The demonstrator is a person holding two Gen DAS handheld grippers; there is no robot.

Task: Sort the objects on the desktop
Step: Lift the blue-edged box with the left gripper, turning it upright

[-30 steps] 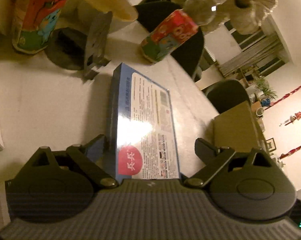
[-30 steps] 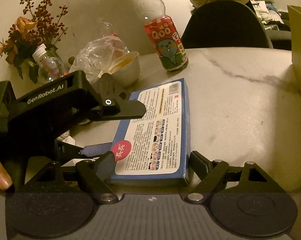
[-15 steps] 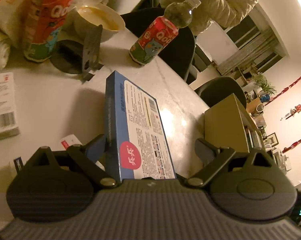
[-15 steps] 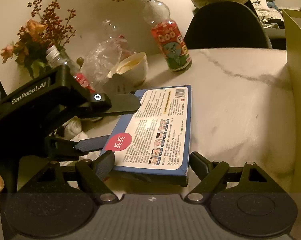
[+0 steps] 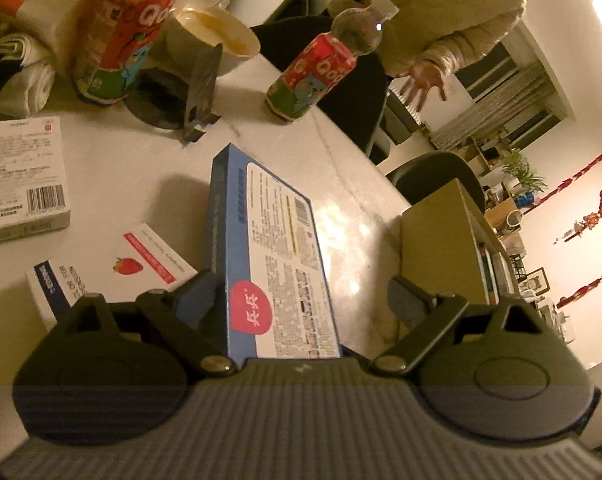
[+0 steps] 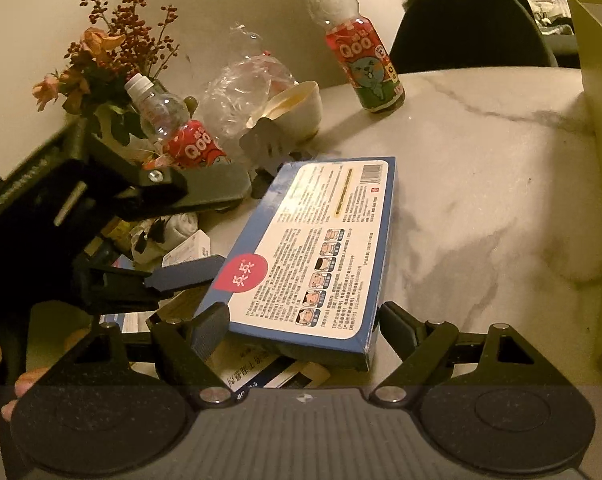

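Right wrist: "Qoo" bottle (image 6: 363, 54) label.

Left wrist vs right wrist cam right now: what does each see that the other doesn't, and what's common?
Left wrist only: the white barcode box, the strawberry-print box, and a seated person's hand.

Right wrist only: the flower bunch, the crumpled plastic bag, and the left gripper seen from outside, open beside the blue box.

Both: the blue box, two Qoo bottles, the bowl and the marble table.
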